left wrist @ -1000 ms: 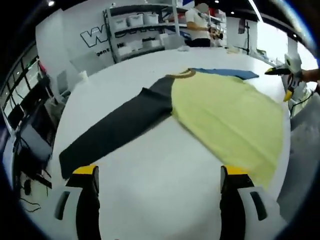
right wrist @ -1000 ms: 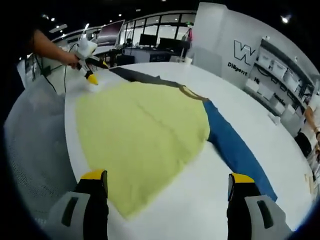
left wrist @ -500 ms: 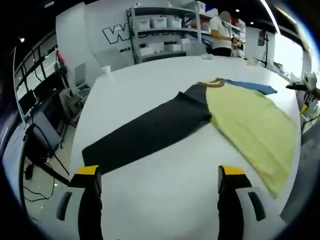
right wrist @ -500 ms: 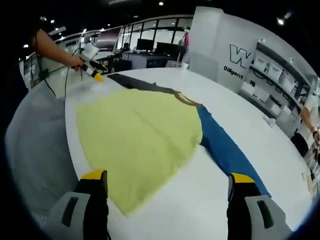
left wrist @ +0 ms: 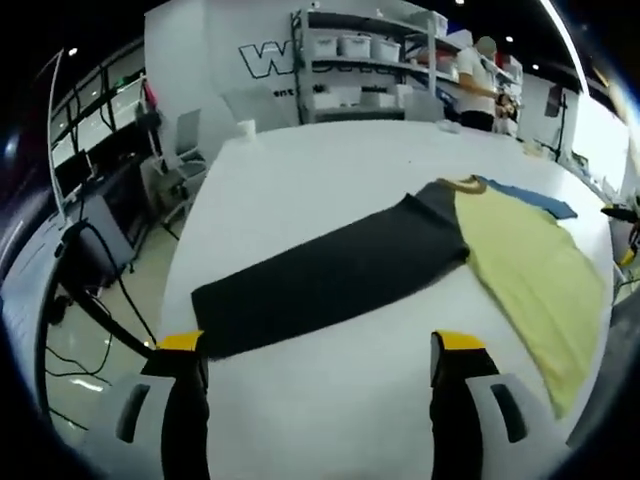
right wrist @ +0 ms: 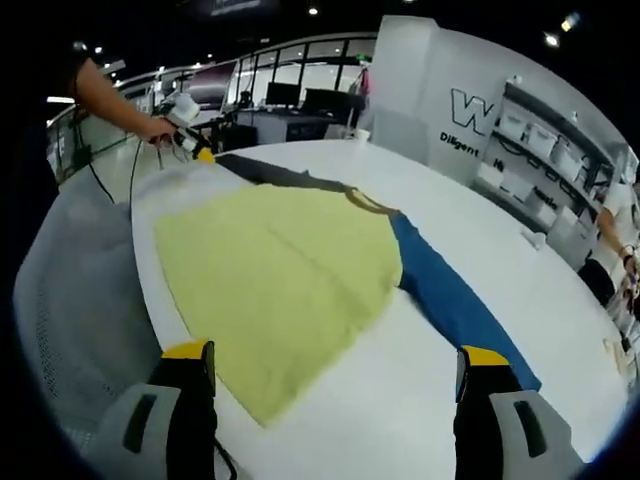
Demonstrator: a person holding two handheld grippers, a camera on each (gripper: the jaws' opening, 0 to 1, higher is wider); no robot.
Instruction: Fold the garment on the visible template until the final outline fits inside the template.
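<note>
Fabric: garment point(left wrist: 520, 260) looks soft, light, limp; flat on white table point(left wrist: 300, 180).
Grip: black sleeve point(left wrist: 330, 275) cuff, 11 o'clock of left gripper point(left wrist: 315, 350).
Jaws: left apart, empty; right gripper point(right wrist: 335, 360) apart, empty.

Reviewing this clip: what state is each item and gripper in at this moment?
Yellow long-sleeved garment with one black and one blue sleeve: spread flat on the white table, unfolded.
Black sleeve: stretched out straight.
Blue sleeve: stretched out straight.
Left gripper: open, empty.
Right gripper: open, empty.
</note>
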